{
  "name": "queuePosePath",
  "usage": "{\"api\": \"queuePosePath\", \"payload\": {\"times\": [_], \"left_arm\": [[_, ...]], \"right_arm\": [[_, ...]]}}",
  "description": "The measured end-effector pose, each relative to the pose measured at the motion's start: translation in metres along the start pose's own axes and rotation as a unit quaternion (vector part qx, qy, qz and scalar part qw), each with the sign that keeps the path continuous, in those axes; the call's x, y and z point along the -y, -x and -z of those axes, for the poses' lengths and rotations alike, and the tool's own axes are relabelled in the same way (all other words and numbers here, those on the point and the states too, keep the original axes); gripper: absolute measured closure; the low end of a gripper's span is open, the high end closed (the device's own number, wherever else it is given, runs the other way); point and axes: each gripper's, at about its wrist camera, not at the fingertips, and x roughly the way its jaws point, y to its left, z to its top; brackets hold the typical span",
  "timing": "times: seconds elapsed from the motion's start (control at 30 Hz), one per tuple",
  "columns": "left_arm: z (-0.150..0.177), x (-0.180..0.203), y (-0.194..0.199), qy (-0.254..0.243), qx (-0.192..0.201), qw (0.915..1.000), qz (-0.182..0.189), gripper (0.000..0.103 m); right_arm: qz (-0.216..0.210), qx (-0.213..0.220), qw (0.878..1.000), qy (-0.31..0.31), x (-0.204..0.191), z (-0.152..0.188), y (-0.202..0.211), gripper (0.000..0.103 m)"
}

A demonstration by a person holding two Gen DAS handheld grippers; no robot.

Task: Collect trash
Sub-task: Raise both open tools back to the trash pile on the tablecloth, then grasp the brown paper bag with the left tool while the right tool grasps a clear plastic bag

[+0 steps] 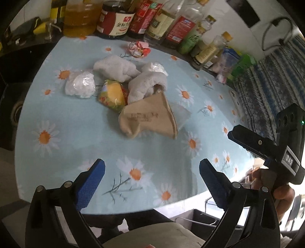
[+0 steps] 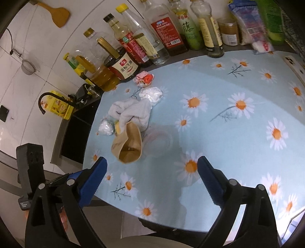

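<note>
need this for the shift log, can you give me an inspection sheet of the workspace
surface: table under a blue daisy cloth.
job's things: red wrapper, two white plastic wads, yellow packet, clear cup.
clutter: grey towel, beige sock.
grippers: left gripper and right gripper open, both empty.
cables: cable on the wall.
surroundings: bottles along the back, black tap, spatula, strainer.

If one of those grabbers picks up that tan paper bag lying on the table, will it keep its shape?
Probably not. The tan paper bag lies on its side, mouth gaping and creased, so it likely crumples under a pinch. It looks empty, so probably light. Pushed, it would likely slide on the daisy-print tablecloth, not roll.
</note>
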Motion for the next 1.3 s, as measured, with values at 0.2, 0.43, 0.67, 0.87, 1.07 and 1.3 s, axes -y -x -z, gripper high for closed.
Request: {"api": "queuePosePath", "payload": {"times": [0.2, 0.43, 0.67, 0.87, 1.07, 1.3], "left_arm": [[-0.02, -0.011, -0.026, 0.048, -0.017, 0.9987, -0.007, 0.007], [-0.034, -0.018, -0.048, 0.082, -0.027, 0.9962, -0.015, 0.007], [-0.044, -0.016, -0.056, 0.088, -0.023, 0.9958, -0.016, 0.007], [-0.046, -0.022, -0.07, 0.099, -0.03, 0.9946, -0.014, 0.008], [-0.046, -0.014, -0.072, 0.073, -0.019, 0.997, -0.017, 0.028], [-0.042, -0.012, -0.064, 0.072, -0.003, 0.9973, -0.014, 0.029]], "right_arm": [[-0.016, -0.031, 0.999, 0.007, 0.015, -0.021, -0.023, 0.009], [-0.027, -0.057, 0.998, 0.012, 0.031, -0.037, -0.042, 0.009], [-0.038, -0.073, 0.996, 0.021, 0.036, -0.048, -0.053, 0.009], [-0.046, -0.086, 0.995, 0.028, 0.037, -0.051, -0.062, 0.009], [-0.048, -0.097, 0.994, 0.029, 0.039, -0.051, -0.069, 0.009], [-0.054, -0.109, 0.992, 0.043, 0.031, -0.053, -0.077, 0.009]]}}
